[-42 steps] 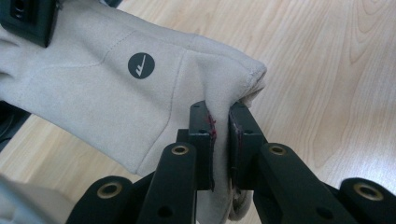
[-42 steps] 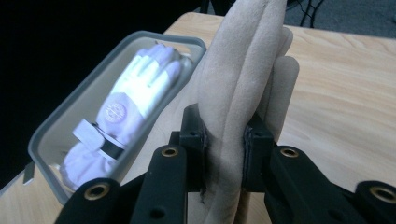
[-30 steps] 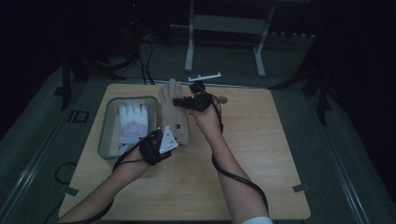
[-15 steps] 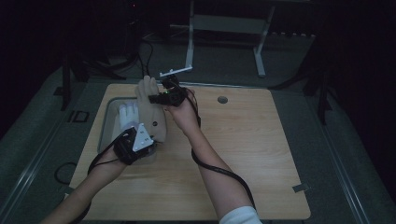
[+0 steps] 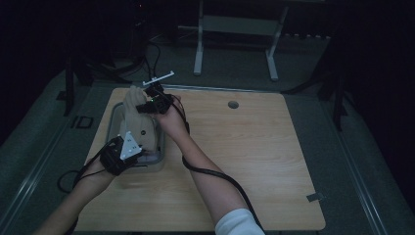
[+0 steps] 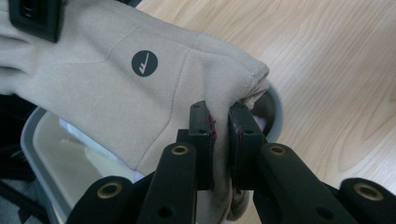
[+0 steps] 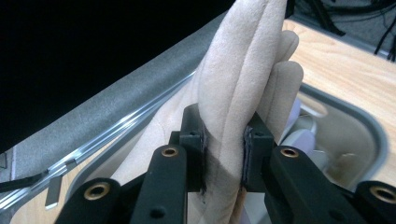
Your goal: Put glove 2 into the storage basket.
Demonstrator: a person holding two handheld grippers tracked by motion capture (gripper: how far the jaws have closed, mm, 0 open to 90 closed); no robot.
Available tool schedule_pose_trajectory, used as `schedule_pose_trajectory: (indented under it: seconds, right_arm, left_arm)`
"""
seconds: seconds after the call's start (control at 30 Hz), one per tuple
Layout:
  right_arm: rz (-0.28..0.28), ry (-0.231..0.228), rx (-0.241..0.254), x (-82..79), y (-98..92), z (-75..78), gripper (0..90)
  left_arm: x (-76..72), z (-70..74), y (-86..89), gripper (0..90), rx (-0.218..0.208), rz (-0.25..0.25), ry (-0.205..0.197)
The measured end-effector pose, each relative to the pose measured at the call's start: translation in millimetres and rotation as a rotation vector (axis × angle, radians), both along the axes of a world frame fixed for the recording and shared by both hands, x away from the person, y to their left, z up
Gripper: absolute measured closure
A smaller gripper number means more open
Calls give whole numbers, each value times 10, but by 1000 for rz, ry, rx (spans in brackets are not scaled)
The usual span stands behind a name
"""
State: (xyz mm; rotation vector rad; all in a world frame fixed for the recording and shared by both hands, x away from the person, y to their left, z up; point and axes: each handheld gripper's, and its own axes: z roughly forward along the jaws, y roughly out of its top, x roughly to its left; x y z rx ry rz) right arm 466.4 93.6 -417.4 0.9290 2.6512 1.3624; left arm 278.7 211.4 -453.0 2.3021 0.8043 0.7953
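In the high view the glove (image 5: 139, 125) covers most of the tray (image 5: 161, 159), so what lies under it cannot be told. The left gripper (image 5: 128, 147) is blurred there, and its jaws are hidden behind its own plate. In the left gripper view the glove's fingers run off the left edge, and the cuff fold is lost between the jaws. In the right gripper view pale things in the tray (image 7: 373, 135) sit half behind the glove (image 7: 243, 74), unidentifiable.

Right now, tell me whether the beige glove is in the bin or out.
Out: the beige glove hangs stretched above the grey bin, pinched by the left gripper and right gripper.
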Motion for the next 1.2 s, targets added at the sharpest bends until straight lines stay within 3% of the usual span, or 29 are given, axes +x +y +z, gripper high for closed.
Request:
schedule_pose_trajectory:
  seconds: [0.07, 0.3, 0.53, 0.7, 0.87, 0.97, 1.13, 1.2]
  right_arm:
    - [0, 21, 6, 26, 46, -69, 750]
    - [-11, 54, -57, 110, 155, -374, 750]
    - [-33, 90, -83, 219, 143, -594, 746]
    - [-37, 95, -99, 246, 136, -641, 736]
    - [-49, 132, -89, 272, 76, -690, 721]
    - [-49, 157, -82, 275, 45, -691, 661]
    - [-12, 100, -91, 220, -46, -564, 484]
    - [-5, 86, -89, 204, -110, -498, 441]
  left_arm:
    - [18, -42, 36, 821, 0, 8, 15]
    - [101, -253, 64, 820, 20, 24, 66]
    - [199, -313, 78, 816, 11, 29, 104]
    - [229, -351, 74, 814, 25, 32, 115]
    - [272, -393, 56, 811, 34, 27, 148]
    - [302, -419, 50, 807, 24, 26, 168]
    - [304, -398, 91, 766, -19, 33, 176]
    - [293, -363, 123, 679, -39, 54, 158]
